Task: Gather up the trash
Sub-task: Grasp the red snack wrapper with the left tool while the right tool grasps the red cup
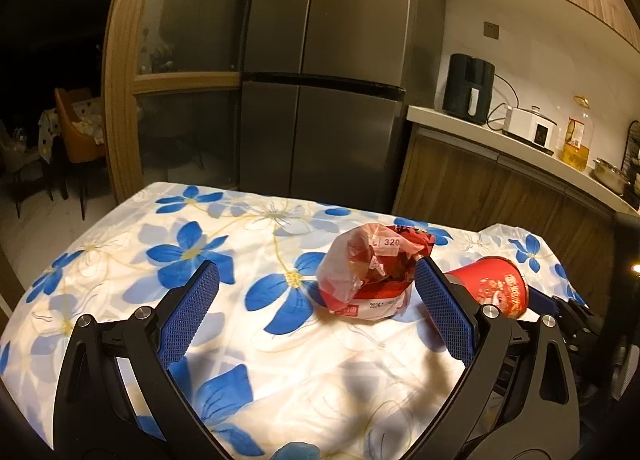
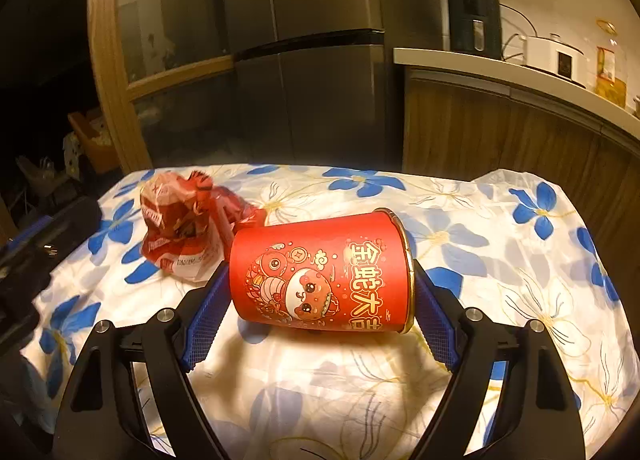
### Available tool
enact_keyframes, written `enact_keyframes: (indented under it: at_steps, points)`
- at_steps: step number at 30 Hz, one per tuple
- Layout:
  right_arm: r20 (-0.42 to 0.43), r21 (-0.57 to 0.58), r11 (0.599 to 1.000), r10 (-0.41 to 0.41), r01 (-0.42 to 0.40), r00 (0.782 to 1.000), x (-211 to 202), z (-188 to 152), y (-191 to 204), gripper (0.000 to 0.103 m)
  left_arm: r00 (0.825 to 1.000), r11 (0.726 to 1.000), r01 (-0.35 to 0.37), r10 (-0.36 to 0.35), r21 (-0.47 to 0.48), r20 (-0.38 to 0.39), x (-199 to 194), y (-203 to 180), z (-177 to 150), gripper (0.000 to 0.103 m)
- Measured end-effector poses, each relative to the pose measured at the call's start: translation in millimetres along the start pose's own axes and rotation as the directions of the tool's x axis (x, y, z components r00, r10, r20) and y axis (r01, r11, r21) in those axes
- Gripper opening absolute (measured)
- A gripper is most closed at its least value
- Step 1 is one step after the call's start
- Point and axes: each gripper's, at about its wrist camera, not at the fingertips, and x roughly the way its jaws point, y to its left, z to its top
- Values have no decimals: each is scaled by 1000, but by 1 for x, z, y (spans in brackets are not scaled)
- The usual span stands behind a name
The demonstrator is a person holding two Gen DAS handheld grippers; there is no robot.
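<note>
A table covered by a white cloth printed with large blue flowers (image 1: pixel 120 260) is seen in both wrist views, in front of a tall grey refrigerator (image 1: pixel 320 80) and a wood-framed glass cabinet (image 1: pixel 180 60).

In the left wrist view, the left gripper (image 1: pixel 318 280) is held low over the cloth with its 2 blue-padded fingers (image 1: pixel 192 312) spread wide; nothing is pinched between them. A crumpled red and clear plastic wrapper (image 1: pixel 368 268) lies on the cloth between the fingertips and slightly ahead of them, close to the right-hand pad; whether it is touched by that pad cannot be told. Further right, a red paper cup with a gold rim and a cartoon print (image 1: pixel 496 284) is seen on its side, partly hidden behind the finger.

In the right wrist view, the wrapper (image 2: pixel 184 228) is seen at the left, just beside the base of the cup (image 2: pixel 324 272). The cup lies on its side, base to the left and gold-rimmed mouth to the right. It is bracketed by the right gripper (image 2: pixel 322 296), 1 blue pad at the base and 1 at the rim; whether the pads are pressed against it cannot be told.

On the counter at the right, a dark air fryer (image 1: pixel 468 88), a white cooker (image 1: pixel 528 128) and a bottle of yellow oil (image 1: pixel 576 136) are set.
</note>
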Motion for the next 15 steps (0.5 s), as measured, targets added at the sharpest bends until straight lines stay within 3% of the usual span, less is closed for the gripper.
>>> enact_keyframes:
  at_steps: [15]
  points:
    - [88, 113, 993, -54, 44, 995, -51, -6, -44, 82, 998, 998, 31, -28, 60, -48, 53, -39, 10, 96]
